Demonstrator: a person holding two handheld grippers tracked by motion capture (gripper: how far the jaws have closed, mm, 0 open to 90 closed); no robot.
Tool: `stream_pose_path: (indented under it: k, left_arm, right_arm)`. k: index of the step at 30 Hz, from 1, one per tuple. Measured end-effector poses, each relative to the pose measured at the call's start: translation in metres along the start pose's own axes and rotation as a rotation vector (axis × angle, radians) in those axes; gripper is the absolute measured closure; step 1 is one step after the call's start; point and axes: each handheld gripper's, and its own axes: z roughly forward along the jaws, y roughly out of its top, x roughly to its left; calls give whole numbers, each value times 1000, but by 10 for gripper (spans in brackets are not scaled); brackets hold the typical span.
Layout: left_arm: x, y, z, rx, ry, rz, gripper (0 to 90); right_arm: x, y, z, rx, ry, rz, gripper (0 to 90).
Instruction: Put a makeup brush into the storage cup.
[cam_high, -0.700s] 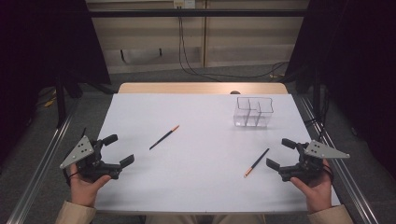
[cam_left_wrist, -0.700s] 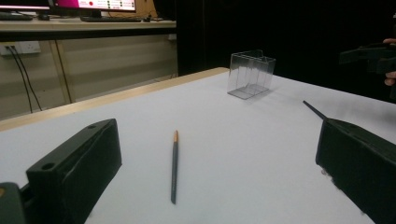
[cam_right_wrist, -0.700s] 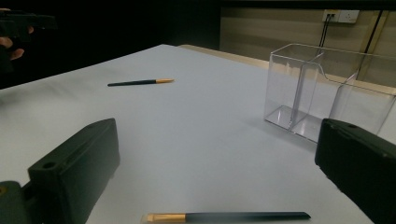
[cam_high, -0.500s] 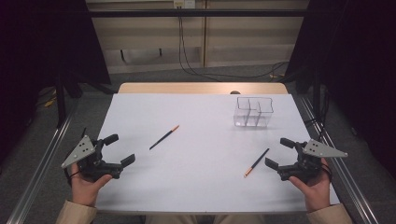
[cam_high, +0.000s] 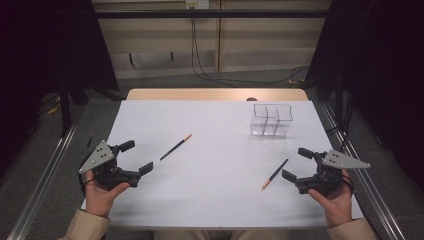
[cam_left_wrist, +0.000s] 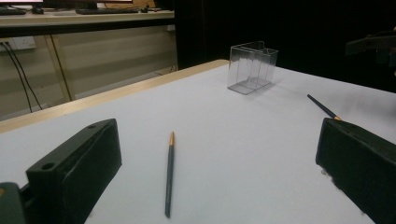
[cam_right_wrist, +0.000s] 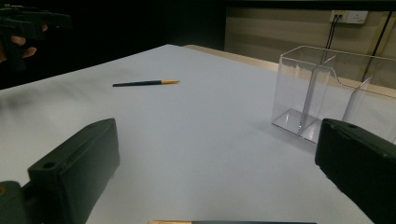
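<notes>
two pencils waiting, both grippers wide and empty

two grippers sit at the near edge of the white table (cam_high: 215, 200), each in a person's hand. the left gripper (cam_high: 134, 156) has its jaws spread apart with nothing between them, and the right gripper (cam_high: 298, 163) is spread the same way, also empty. just ahead of the right gripper lies the right pencil (cam_high: 275, 174), its orange end toward the person, near the lower jaw but not touching it. in the right gripper view its end peeks in at the bottom edge, below the jaws. a little farther out, ahead of the left gripper, lies the left pencil (cam_high: 176, 147), orange end pointing away; in the left gripper view it runs up between the two jaws. farthest off, toward the right rear of the table, stands the clear divided holder (cam_high: 271, 120), upright and empty.

the step in hand looks like the approach, before any pick-up. the next move probably calls for lowering each gripper over its pencil, jaws straddling the shaft crosswise, then closing flat against the table before lifting toward the holder.
</notes>
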Motion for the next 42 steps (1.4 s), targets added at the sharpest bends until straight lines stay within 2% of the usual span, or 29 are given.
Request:
stream_pose_path:
  k: [5, 8, 12, 15, 27, 31, 42]
  left_arm:
    - [5, 3, 14, -7, -6, -14, 0]
    - [8, 6, 23, 14, 0, 9, 0]
    - [10, 8, 32, 9, -12, -8, 1]
    - [12, 10, 39, 20, -8, 0, 1]
    - [18, 6, 61, 26, -9, -18, 1]
    - [21, 7, 67, 6, -11, -38, 0]
    - [24, 9, 87, 18, -10, -35, 0]
  right_arm:
    - [1, -2, -1, 12, 1, 3, 0]
    - [3, -3, -2, 11, 0, 3, 0]
    - [4, -3, -4, 9, 1, 0, 0]
    - [3, -3, -4, 10, 1, -1, 0]
    - [5, -1, 1, 16, 18, -5, 0]
    - [5, -1, 2, 15, 21, -9, 0]
    - [4, -1, 1, 12, 20, -4, 0]
